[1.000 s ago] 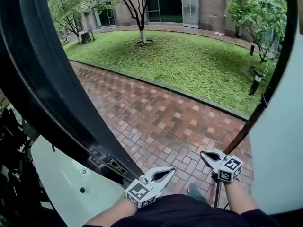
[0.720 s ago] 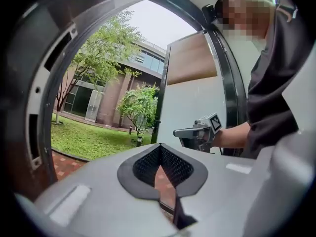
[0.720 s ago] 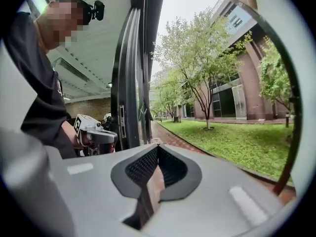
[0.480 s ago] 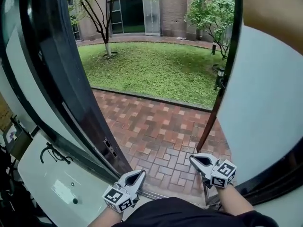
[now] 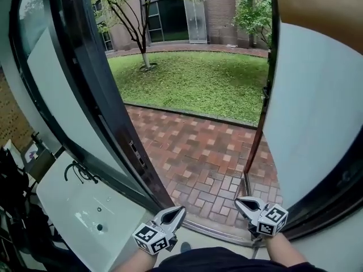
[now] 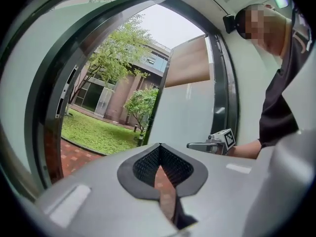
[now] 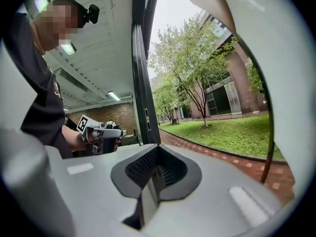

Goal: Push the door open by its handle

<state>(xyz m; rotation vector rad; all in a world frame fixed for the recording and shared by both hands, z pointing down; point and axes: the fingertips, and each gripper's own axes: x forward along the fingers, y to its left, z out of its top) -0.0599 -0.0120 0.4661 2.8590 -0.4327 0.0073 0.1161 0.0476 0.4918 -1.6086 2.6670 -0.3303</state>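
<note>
With the door (image 5: 85, 95) standing wide, the left gripper (image 5: 180, 210) and right gripper (image 5: 239, 203), jaws closed on nothing, are best held low, clear of the door's edge.

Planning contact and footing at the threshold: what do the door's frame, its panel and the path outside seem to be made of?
Door frame: probably painted metal, dark, satin; thin straight edges, with a lock plate set in.
Door panel: likely frosted or white-filmed glass; smooth, with glossy reflections.
Path: red-brown brick pavers, matte; visible joints in a herringbone-like pattern.
</note>
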